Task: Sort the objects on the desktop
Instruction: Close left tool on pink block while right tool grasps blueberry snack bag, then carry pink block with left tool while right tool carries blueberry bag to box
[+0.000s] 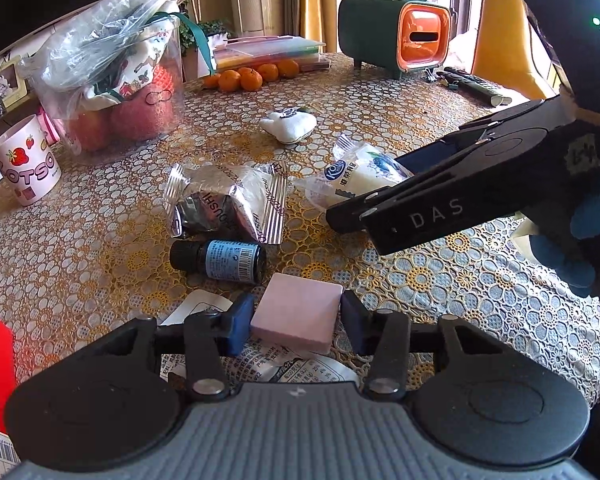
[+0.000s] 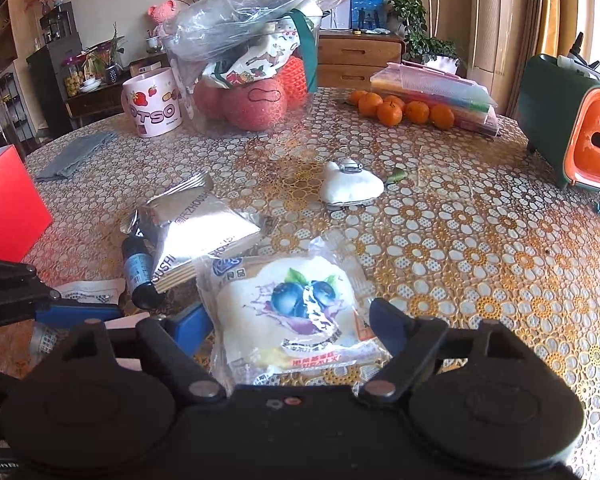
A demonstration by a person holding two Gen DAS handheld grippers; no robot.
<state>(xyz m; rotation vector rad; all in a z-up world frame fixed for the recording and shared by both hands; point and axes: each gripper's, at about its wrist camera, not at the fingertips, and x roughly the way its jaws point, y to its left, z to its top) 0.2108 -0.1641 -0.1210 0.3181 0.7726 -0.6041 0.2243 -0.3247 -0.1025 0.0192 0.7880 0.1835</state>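
The left gripper is clenched on a pink block, just near a dark bottle. The right gripper is released, straddling a blueberry bread packet right of that bottle.

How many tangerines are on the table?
5 tangerines, in a touching row at the table's far side, in front of the stacked colored folders. More could hide behind them.

Round table under a yellow-and-white lace-pattern cloth. White soft pouch sat mid-table; behind it a clear plastic tub, silver foil packets near-left of it, blueberry bread pack in front.
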